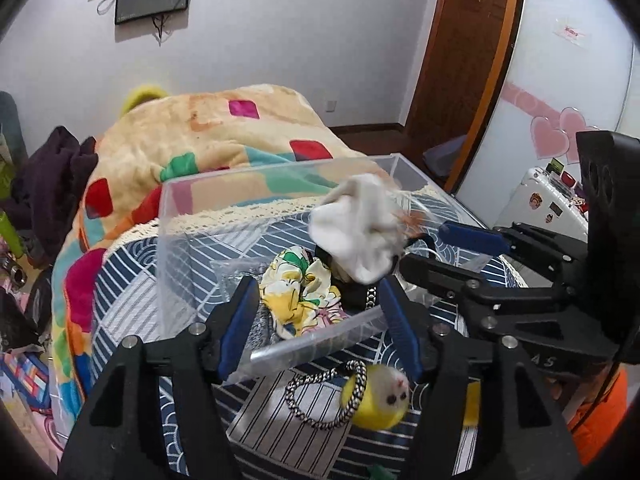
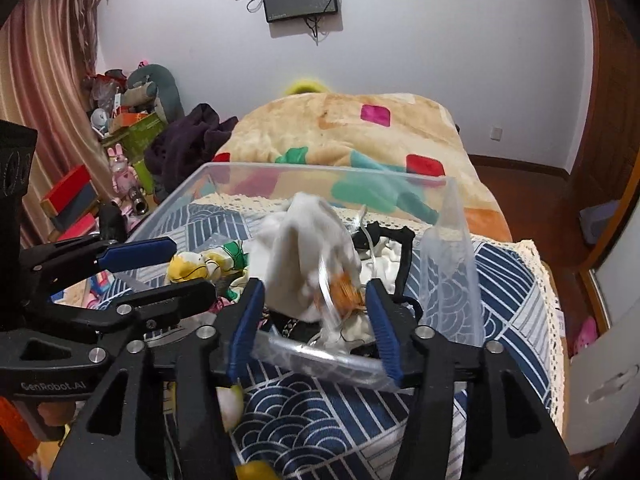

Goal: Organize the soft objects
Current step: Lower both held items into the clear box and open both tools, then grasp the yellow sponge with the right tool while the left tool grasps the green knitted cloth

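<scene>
We hold both grippers level over the near edge of the clear box [image 1: 280, 344], pointing forward. The left gripper [image 1: 318, 300] is wide open and empty. The right gripper [image 2: 314, 304] is also spread; the blurred white cloth [image 2: 304, 248] sits between its fingers, above the box.

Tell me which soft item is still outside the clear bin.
The yellow plush chick, lying on the bedspread before the clear bin; the floral scrunchie lies inside.

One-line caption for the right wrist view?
White cloth bundle in mid-air above the clear plastic bin, between the open right gripper fingers, left gripper alongside.
</scene>
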